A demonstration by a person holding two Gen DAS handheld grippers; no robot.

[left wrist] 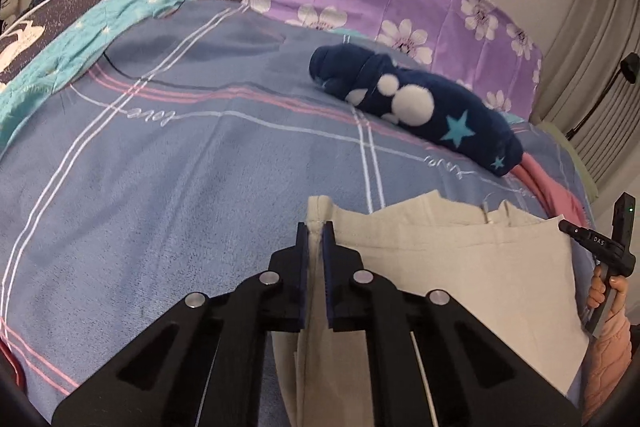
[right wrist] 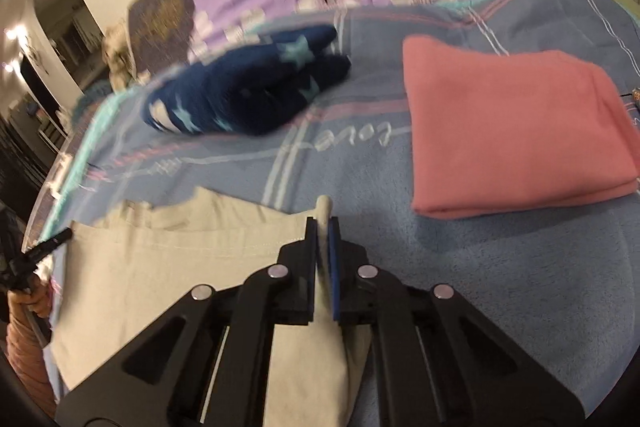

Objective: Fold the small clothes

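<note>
While both corners are pinched: the cream garment (left wrist: 460, 267) is held at its far edge on the blue checked blanket (left wrist: 180, 167), the rest of it lying flat toward the person.
Left gripper (left wrist: 316, 231): its jaws are pressed together on a thin bunched ridge of cream cloth at the garment's left corner.
Right gripper (right wrist: 323, 227): its jaws are likewise pinched on a small peak of the same cloth at the right corner, a nub of fabric standing up past the fingertips.
Grip risk: only a narrow pleat is seen between each pair of pads, so a corner could be pulled free if the cloth is lifted fast or the grippers are drawn apart too hard.
Layer risk: how many layers are caught cannot be told; if only the top layer is held, the lower one would be left behind and the fold would come out uneven.
Alignment risk: an edge carried over by two hands at unequal pace would be laid down skewed, and a diagonal crease would be set.
Drag risk: the blanket is fleecy, so the trailing cloth could be snagged and bunched under the fold.
Neighbour risk: the folded pink cloth (right wrist: 516, 131) lies near the right corner and the navy star-print garment (left wrist: 416, 111) lies beyond the far edge; either could be nudged or overlapped if the edge is swung wide.
Visibility: the right wrist view is blurred, so fine contact there is less certain.
</note>
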